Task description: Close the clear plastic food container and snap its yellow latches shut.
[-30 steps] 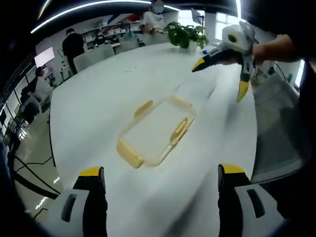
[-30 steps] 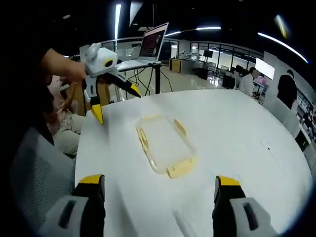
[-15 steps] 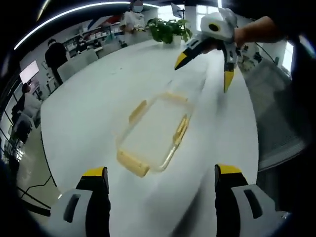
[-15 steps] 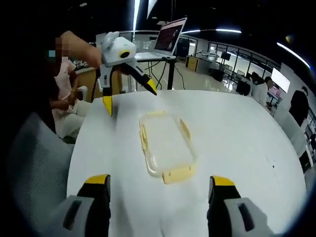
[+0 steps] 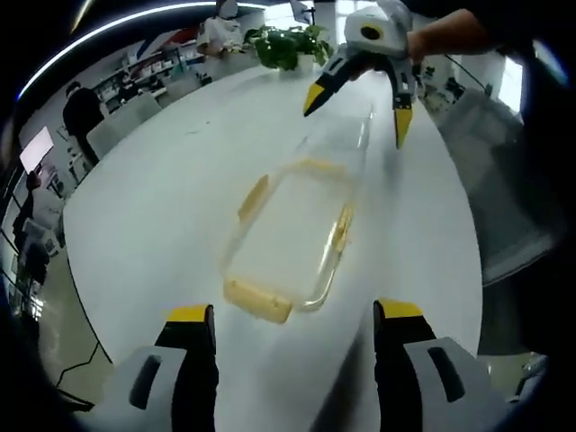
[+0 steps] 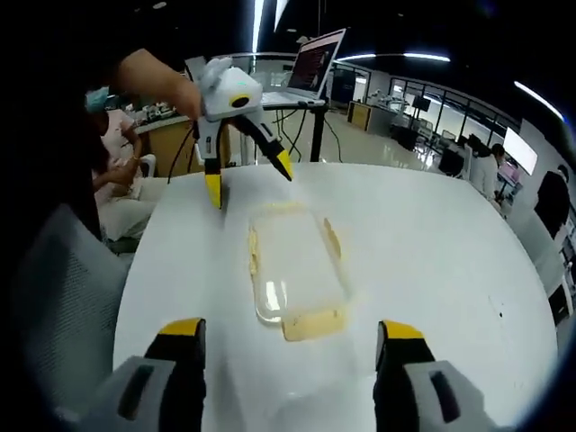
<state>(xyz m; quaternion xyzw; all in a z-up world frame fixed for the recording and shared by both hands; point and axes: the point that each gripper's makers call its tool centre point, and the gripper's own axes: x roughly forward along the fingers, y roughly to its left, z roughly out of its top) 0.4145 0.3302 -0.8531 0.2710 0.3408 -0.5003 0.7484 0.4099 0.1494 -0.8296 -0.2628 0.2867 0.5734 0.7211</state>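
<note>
Lying mid-frame on the round white counter (image 5: 162, 180) — clear rectangular plastic food container (image 5: 290, 236) with yellow latches (image 5: 257, 301). Left tool (image 5: 292, 326), right tool (image 6: 286, 335) — both spread wide, holding nothing.

Bare white table (image 5: 180, 180) rings the container (image 5: 288, 238); only a far plant (image 5: 283, 45).

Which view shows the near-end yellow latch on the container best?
Right gripper view: the container lies centred and sharper, with its nearest yellow latch plain against the white table. Left gripper view shows the container blurrier, a latch at its near end, and the right claw open beyond it.
</note>
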